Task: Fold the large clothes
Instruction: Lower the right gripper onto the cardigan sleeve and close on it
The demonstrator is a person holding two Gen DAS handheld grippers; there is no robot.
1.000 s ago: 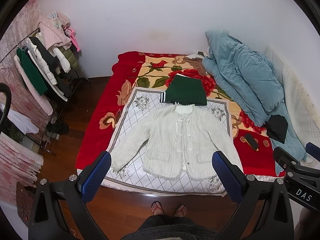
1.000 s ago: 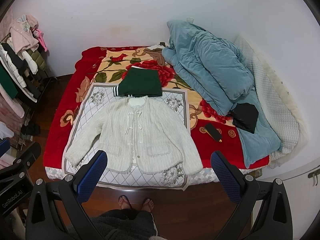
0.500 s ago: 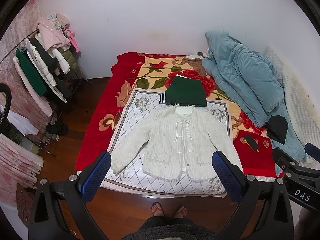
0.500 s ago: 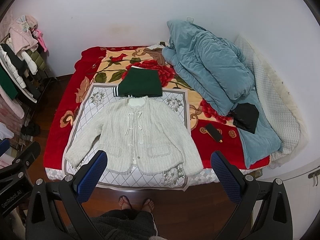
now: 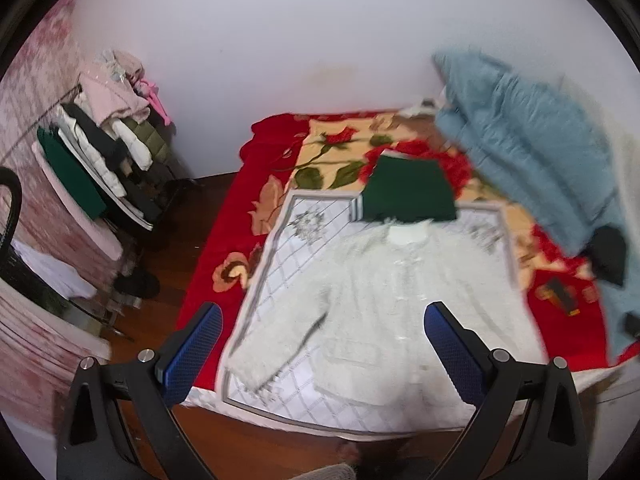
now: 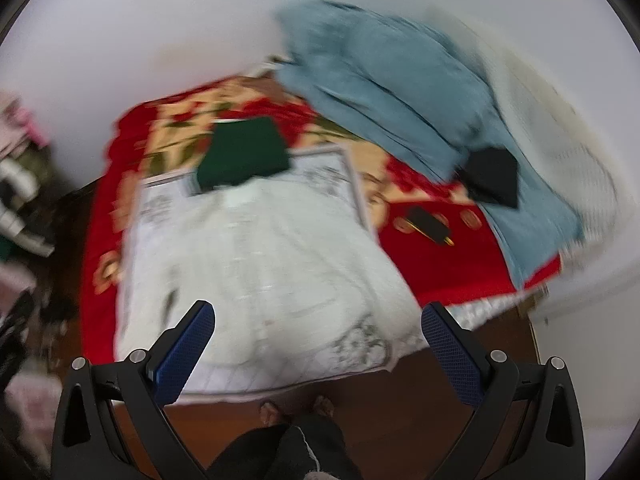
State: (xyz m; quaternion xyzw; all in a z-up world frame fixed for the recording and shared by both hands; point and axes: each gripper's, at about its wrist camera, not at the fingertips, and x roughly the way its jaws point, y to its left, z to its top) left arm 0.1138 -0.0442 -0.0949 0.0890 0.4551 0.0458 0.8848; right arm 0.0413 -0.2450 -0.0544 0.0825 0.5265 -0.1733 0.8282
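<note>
- Since nothing's been grabbed yet, both claws are spread wide with nothing between them: left claw [image 5: 318, 344] and right claw [image 6: 318, 344] hang above the near edge of the bed [image 5: 224, 264].
- The white fuzzy knit cardigan [image 5: 384, 300] lies flat, front up, sleeves out, centre of the frame, on the white quilted mat [image 5: 288, 256].
- Folded dark green garment [image 5: 408, 192] sits just above its collar.
- My guess: it's soft, floppy, fairly light and a bit bulky, so pinch a shoulder and the hem on one side.
- Both views are blurry, so finer details are unclear.
</note>
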